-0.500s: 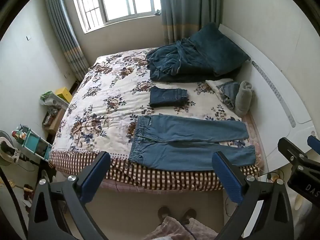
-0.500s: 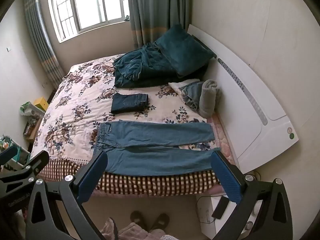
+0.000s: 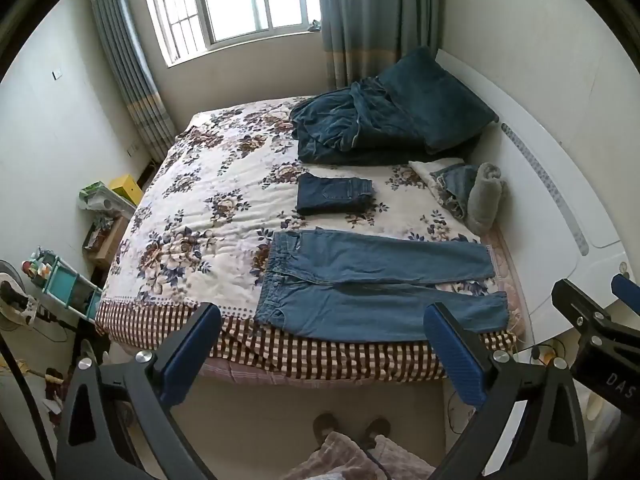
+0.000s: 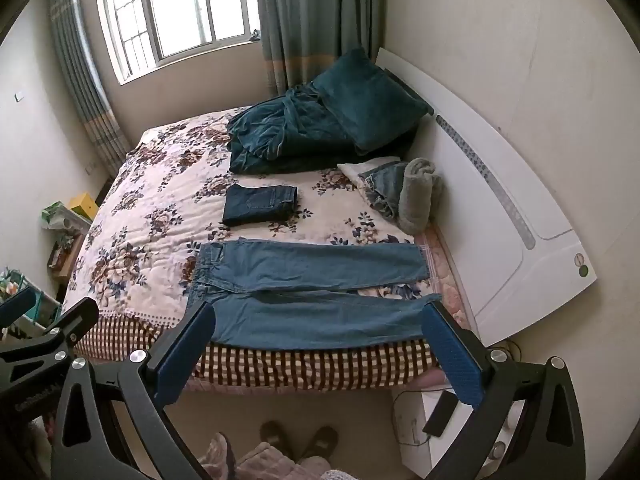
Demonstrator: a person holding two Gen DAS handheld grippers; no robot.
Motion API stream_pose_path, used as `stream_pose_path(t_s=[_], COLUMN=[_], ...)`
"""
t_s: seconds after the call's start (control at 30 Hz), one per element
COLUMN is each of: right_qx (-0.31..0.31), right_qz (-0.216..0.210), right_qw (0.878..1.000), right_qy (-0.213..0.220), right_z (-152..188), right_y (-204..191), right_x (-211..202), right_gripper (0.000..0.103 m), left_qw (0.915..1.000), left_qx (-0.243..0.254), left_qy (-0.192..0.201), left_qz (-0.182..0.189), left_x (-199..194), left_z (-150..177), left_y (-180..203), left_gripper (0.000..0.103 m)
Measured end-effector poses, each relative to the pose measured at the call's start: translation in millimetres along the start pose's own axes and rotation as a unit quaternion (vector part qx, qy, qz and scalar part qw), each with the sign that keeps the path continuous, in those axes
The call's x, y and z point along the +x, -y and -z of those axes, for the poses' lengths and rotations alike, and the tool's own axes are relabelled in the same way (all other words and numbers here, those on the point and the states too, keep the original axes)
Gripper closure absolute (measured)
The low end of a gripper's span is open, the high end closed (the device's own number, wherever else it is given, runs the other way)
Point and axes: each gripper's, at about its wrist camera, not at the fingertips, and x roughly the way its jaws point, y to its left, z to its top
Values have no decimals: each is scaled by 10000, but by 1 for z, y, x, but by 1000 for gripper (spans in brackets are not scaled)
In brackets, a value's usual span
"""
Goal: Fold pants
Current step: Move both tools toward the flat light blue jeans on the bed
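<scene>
Matt denim pants (image 3: 376, 288), quilted cloth bedspread (image 3: 208, 216), glossy white headboard (image 3: 560, 200).

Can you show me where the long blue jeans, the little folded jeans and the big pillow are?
long blue jeans (image 3: 380, 300), left wrist view, near leg
folded jeans (image 3: 334, 198), left wrist view, top face
pillow (image 4: 370, 98), right wrist view, middle

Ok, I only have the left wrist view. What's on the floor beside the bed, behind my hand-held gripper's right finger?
Observer: A low white bedside stand with a dark phone lying on top.
Operator: Is the other hand-held gripper holding anything? I only see its edge.
Observer: No, the right hand-held gripper is wide open with nothing between its fingers.
</scene>
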Motion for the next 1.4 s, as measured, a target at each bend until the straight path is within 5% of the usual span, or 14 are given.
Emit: stream_pose_path(t_s=[1.4], right_qx=[61], right_qz=[-41], right_qw=[10000], right_qy=[4], right_z=[-6], right_y=[3], right_x=[-6], right_gripper=[0], left_qw=[10000], left_qx=[-21], left_qy=[90], left_qz=[-19], left_x=[-3], left_z=[-11], left_y=[10], left_gripper=[0])
